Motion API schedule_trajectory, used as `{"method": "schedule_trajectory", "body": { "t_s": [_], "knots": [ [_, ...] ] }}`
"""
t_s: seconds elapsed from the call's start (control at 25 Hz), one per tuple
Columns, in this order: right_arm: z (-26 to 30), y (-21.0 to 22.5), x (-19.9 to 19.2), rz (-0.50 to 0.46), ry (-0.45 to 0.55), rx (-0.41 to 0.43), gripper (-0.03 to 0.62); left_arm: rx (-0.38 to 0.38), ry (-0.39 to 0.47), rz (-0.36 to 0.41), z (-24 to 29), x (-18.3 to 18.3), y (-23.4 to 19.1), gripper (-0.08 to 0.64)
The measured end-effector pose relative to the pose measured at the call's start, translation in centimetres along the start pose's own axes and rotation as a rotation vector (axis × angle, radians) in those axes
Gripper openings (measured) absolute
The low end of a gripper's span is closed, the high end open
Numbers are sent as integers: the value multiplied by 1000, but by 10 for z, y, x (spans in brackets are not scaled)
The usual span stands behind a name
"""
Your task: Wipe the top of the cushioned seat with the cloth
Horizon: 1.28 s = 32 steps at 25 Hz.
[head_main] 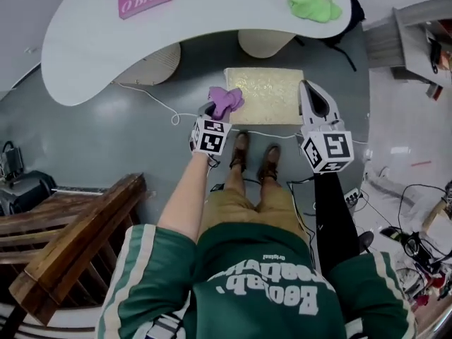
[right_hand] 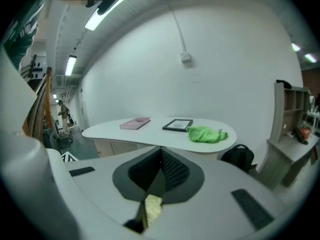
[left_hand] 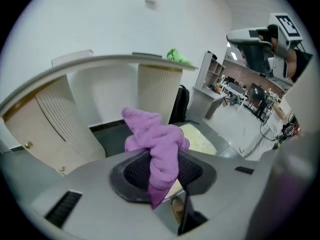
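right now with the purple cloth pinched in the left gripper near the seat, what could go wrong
The purple cloth is pinched in the left gripper by a thin fold, so it might slip out once pressed on the cushioned seat. A white cable lies along the seat's front, near the shoes; stepping closer could snag it.

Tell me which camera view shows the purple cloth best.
The left gripper view: the purple cloth fills its centre, pinched in the jaws of the left tool. The head view shows it small, at the left edge of the cushioned seat. The right gripper view does not show it.
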State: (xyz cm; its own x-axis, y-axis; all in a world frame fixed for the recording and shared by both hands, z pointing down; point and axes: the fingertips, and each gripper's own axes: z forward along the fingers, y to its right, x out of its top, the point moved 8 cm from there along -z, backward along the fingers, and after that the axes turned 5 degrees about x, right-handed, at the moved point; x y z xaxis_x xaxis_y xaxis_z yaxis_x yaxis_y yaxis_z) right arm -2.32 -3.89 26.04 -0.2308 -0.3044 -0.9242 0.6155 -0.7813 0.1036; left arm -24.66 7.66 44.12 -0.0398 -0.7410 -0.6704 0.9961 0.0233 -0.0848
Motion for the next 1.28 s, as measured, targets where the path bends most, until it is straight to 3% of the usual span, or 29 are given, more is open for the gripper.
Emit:
{"method": "schedule_trajectory", "body": {
  "t_s": [0.28,0.68,0.96,1.28],
  "knots": [
    [-23,6,73,2,142,-89,9,-20,283,86,-59,128,13,132],
    [-65,-4,144,-99,276,-137,9,0,652,106,-178,263,32,132],
    [-85,-17,182,-176,341,-155,9,18,845,170,-249,309,48,132],
    [-100,-32,202,-229,397,-155,9,35,939,178,-283,321,50,132]
  ]
}}
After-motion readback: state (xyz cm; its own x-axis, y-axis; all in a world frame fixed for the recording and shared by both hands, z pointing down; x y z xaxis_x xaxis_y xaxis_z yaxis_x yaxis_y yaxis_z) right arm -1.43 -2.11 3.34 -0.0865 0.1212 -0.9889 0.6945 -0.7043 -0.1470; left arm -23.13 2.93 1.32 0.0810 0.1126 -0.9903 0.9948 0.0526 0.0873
